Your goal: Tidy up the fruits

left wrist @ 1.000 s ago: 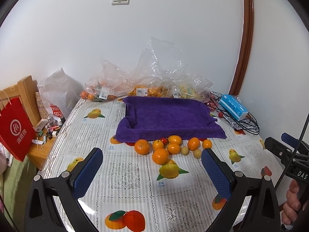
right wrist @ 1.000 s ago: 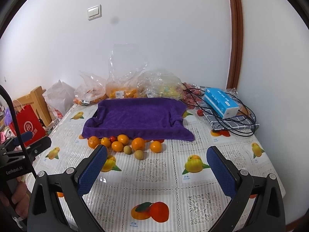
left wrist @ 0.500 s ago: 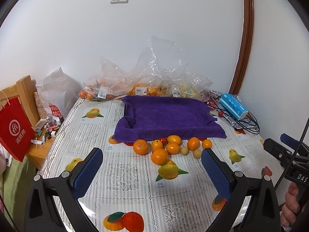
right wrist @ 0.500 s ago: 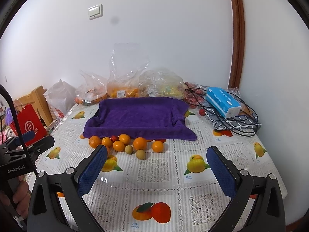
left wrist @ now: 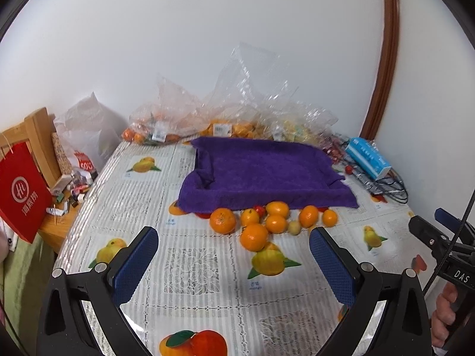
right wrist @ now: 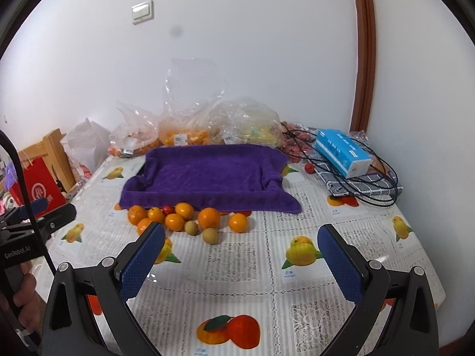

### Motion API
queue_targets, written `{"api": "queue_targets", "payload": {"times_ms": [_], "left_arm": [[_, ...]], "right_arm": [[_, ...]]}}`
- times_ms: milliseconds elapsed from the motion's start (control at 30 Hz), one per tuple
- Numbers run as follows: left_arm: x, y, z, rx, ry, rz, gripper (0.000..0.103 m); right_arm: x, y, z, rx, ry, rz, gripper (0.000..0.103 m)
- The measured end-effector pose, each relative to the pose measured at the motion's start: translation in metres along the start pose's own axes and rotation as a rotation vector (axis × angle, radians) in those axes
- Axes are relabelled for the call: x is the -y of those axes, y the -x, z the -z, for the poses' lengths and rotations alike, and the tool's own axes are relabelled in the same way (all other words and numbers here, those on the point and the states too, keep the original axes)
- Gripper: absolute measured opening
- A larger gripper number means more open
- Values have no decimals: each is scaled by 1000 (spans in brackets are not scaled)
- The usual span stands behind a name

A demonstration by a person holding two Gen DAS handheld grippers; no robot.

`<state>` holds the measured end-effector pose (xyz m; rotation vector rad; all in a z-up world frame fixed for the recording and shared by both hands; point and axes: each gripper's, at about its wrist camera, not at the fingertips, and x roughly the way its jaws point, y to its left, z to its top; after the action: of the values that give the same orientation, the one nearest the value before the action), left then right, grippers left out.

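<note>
Hovering above the near part of the table [left wrist: 118, 195], the left gripper [left wrist: 233, 255] is holding its blue-padded fingers [left wrist: 135, 262] spread wide with nothing between them, and the right gripper [right wrist: 241, 253] is doing the same, its jaws gaping and carrying nothing. Both are pointing toward the loose fruits [left wrist: 274, 222], which are lying in a cluster on the fruit-printed tablecloth [right wrist: 267, 267] just in front of the purple towel [left wrist: 264, 172]. Most of them are oranges or tangerines touching one another; the biggest orange [left wrist: 253, 236] is sitting nearest in the left wrist view, two small pale yellowish fruits [right wrist: 210, 235] are resting at the front of the group in the right wrist view, and a small red fruit [right wrist: 168, 208] is peeking out against the towel's front edge. The towel is draping over a shallow tray-like shape with raised sides, and its inside is holding no fruit. Behind it, against the wall, clear plastic bags [right wrist: 190, 130] of more orange and yellow fruit are piling up. To the right, a blue box [right wrist: 341, 151] is lying on a folded checked cloth among black cables [right wrist: 377, 190], with one more red fruit [right wrist: 309, 167] beside them. Off the table's left edge, a red paper bag [left wrist: 20, 190] is hanging by a wooden frame.
</note>
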<state>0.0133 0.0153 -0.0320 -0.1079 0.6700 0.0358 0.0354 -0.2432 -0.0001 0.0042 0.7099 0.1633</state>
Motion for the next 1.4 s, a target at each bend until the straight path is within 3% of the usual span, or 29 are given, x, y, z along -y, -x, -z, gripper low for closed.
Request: {"api": "queue_targets", "payload": {"times_ms": [133,400,600,833,1400], "left_arm": [[-8,-26,7,-38,-1,-30,101],[-35,-90,21,-142,38,-93,98],[-56,-129,27,-241,83,-75,98],[-69,-144,32,-239,48,-104,95],[-73,-157,32,-240,33,-132,92]], "right_arm": [[7,-25,6,-28,-2,14,102],[24,-93,20,-138,-69,-21,88],[26,-133,23,-176,-83,-39,79],[22,-168,20,-186,-88,-85,75],[9,-205,22,-221,-44,-80,63]]}}
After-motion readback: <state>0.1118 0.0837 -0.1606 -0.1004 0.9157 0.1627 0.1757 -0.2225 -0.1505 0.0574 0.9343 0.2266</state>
